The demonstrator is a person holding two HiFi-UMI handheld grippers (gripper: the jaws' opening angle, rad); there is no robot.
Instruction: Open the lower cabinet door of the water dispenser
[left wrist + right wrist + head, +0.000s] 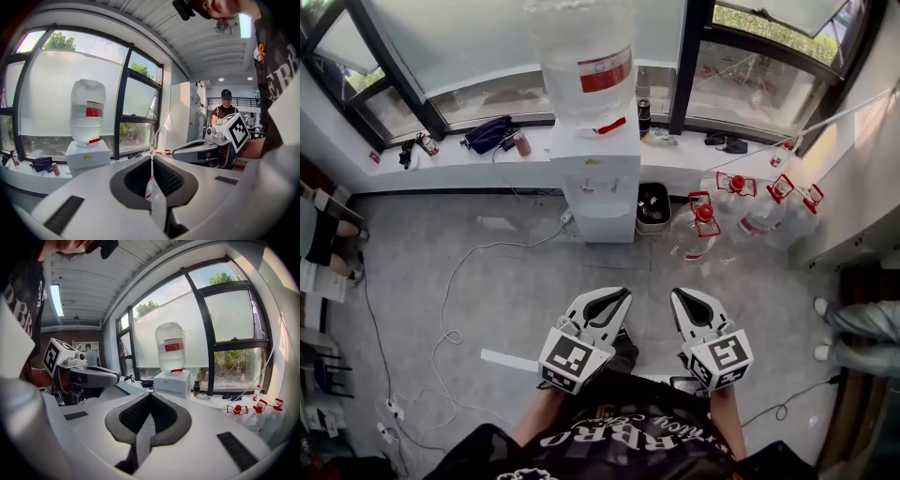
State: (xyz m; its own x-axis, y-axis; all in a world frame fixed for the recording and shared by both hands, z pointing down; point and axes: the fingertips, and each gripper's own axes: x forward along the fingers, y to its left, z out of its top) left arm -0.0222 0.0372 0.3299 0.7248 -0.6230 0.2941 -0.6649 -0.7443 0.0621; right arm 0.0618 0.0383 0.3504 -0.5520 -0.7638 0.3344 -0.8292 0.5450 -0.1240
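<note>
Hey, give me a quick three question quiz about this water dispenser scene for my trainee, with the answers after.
1. True or false: the left gripper touches the water dispenser.
2. In the head view, the red-capped spare water jugs stand to the water dispenser's: A left, B right, C front.
3. Fill in: the jaws of the right gripper are ____.
Key: 1 false, the left gripper is well short of it; 2 B; 3 shut.
</note>
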